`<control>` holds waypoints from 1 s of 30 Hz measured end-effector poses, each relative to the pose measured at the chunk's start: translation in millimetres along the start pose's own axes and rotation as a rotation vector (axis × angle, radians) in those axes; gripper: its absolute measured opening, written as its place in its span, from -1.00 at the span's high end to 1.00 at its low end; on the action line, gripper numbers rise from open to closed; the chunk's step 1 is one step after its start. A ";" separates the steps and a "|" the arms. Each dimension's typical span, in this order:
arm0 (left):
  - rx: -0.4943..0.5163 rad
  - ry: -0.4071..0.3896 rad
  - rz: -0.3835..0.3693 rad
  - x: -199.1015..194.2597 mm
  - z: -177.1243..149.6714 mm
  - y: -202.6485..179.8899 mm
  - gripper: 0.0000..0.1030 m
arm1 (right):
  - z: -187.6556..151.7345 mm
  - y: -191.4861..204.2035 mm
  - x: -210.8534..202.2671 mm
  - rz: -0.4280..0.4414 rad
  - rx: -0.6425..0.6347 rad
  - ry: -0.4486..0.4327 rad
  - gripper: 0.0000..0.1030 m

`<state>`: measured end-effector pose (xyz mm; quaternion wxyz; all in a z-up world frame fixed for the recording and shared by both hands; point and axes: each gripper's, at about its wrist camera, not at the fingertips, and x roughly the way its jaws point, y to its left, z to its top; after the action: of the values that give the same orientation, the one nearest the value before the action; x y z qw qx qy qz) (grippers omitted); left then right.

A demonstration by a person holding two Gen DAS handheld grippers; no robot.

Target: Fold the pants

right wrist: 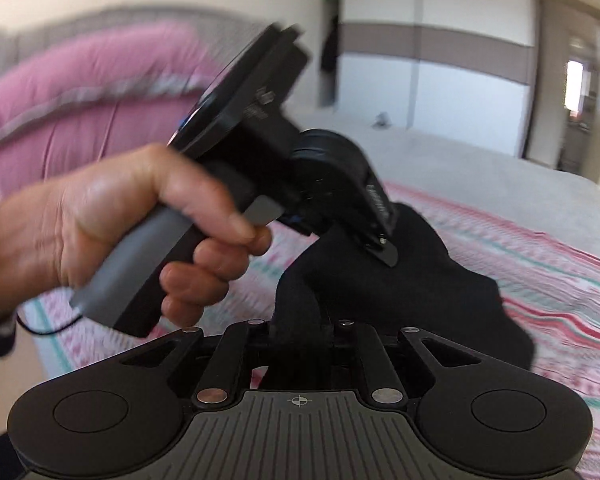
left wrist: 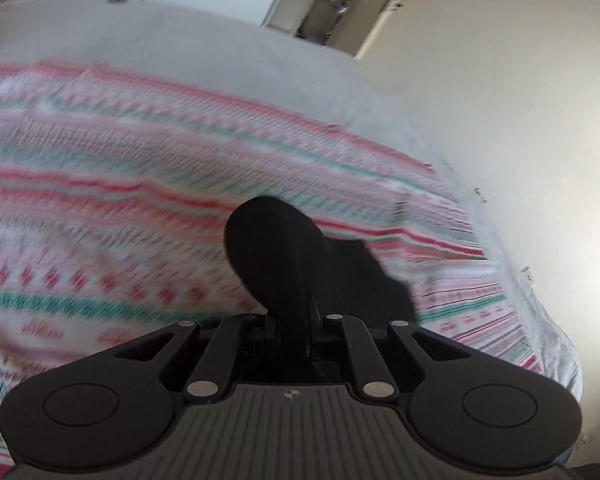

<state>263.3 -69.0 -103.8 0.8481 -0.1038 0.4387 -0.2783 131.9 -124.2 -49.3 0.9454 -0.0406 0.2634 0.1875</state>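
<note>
1. Pants (right wrist: 384, 292) of black cloth hang bunched in the air above the striped blanket (right wrist: 540, 280) that covers the bed, nearer its foot edge than the pink pillows (right wrist: 80, 92) at the head.
2. Left gripper (left wrist: 296, 280) has its fingers drawn together on a thick black fold; in the right wrist view the same tool, in the person's left hand (right wrist: 112, 224), bites the cloth from above.
3. Right gripper (right wrist: 324, 312) is likewise pinched closed on the cloth, with dark folds wrapped over its fingers, so the tips themselves are hidden.
4. Both views are blurred, so I judge the garment is being carried or shaken out rather than laid down.
5. To do this step well, keep both pinches firm and draw the two tools apart until the cloth between them hangs taut and flat.
6. Lower it onto the blanket with the free end touching down first, well inside the bed's edges.
7. A slack or twisted span risks creases, so square it before releasing.
</note>
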 end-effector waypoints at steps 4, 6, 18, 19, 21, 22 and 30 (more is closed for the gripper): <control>-0.013 0.041 0.038 11.2 -16.0 25.3 0.65 | -4.2 20.9 38.4 0.025 -0.042 0.100 0.75; -0.031 0.031 0.060 17.1 -21.1 29.5 0.44 | -8.0 28.7 58.3 0.028 -0.067 0.158 0.66; -0.053 -0.106 0.060 -48.8 -26.9 52.4 0.14 | -18.0 -60.4 -53.2 0.158 0.254 -0.095 -0.33; -0.044 -0.126 0.036 -56.8 -30.8 47.8 0.14 | -19.9 -79.5 -60.2 0.120 0.307 -0.119 -0.33; 0.009 -0.129 0.009 -62.0 -39.7 31.8 0.13 | -28.5 -105.9 -63.3 0.046 0.383 -0.122 -0.27; 0.046 -0.110 0.014 -58.5 -43.8 23.1 0.10 | -30.9 -113.3 -60.3 0.014 0.410 -0.112 -0.23; 0.047 -0.005 0.048 3.0 -66.1 19.4 -0.27 | -95.9 -123.6 19.3 -0.054 0.418 0.096 -0.16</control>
<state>219.0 -50.2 -153.2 0.8579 -0.0739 0.4324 -0.2676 147.4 -249.1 -144.2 0.9245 0.1403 0.3398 0.1011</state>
